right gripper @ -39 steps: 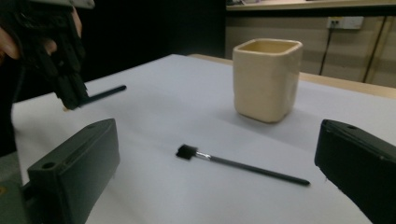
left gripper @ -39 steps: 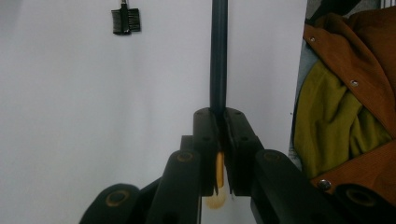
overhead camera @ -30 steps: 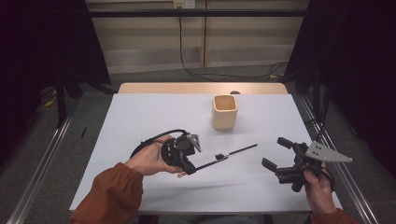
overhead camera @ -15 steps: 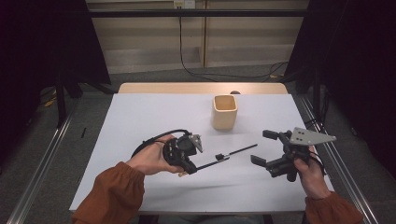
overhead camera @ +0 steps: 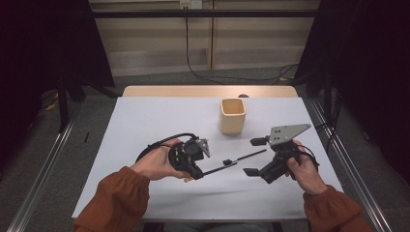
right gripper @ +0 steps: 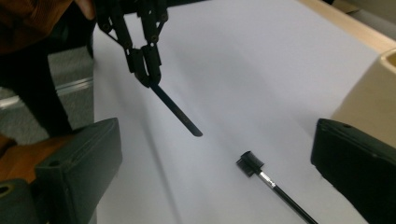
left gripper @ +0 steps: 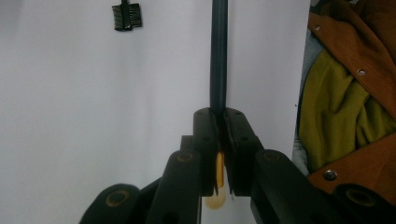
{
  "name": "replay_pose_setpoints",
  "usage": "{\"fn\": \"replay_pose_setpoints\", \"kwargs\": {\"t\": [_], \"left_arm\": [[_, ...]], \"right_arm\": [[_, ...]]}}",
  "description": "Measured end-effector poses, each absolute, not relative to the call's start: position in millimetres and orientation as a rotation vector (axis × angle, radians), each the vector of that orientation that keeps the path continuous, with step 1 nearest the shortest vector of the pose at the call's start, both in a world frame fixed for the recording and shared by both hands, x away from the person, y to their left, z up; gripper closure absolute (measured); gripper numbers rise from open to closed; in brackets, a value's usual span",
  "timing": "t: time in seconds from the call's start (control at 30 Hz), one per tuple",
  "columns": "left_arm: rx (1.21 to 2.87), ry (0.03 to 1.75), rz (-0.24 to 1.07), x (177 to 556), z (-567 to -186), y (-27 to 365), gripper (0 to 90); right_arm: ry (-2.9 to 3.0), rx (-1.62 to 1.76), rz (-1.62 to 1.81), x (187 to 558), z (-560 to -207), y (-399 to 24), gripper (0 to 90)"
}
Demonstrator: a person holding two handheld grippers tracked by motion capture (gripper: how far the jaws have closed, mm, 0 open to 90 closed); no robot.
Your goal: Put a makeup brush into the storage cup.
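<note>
My left gripper (overhead camera: 198, 172) sits low over the white table, shut on a thin dark stick (overhead camera: 212, 169) that points right. In the left gripper view the stick (left gripper: 218, 56) rises straight from between the closed jaws (left gripper: 219, 122). A thin wand with a small black brush head (overhead camera: 226, 162) lies on the sheet just past the stick's tip, handle running right. My right gripper (overhead camera: 255, 156) stands open at the handle's far end. In the right gripper view (right gripper: 217, 154) the brush (right gripper: 250, 163) lies ahead between the wide jaws, with the left gripper (right gripper: 147, 65) and its stick (right gripper: 177, 112) beyond.
A beige square cup (overhead camera: 233, 116) stands upright behind the grippers, right of centre, and shows at the right edge (right gripper: 369, 98) of the right gripper view. White sheet (overhead camera: 145, 125) covers the table, with a wooden strip (overhead camera: 169, 91) at the back. Metal rails run along both sides.
My right gripper has moved left and slightly up, toward the wand's handle end, jaws still wide. The left gripper and its stick have stayed put.
</note>
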State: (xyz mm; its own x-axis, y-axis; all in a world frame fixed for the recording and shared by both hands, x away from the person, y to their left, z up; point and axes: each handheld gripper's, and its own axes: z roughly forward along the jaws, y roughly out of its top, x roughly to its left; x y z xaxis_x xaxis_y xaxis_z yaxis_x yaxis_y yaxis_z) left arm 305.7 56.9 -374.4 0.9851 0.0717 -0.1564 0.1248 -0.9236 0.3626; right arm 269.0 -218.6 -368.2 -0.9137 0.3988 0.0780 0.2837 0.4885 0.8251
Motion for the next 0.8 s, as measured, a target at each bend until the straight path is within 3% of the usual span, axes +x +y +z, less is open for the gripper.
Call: {"fn": "replay_pose_setpoints", "kwargs": {"t": [0.13, 0.37, 0.8], "left_arm": [[2.767, 0.130, -0.209, 306, -376, 54, 84.4], [2.795, 0.115, -0.217, 304, -378, 51, 84.4], [2.801, 0.125, -0.207, 306, -378, 48, 84.5]], "right_arm": [[2.704, 0.522, 1.280, 275, -369, -206, 7.3], [2.832, 0.424, 1.149, 283, -368, -189, 5.9], [3.019, 0.256, 0.915, 297, -367, -168, 41.1]]}}
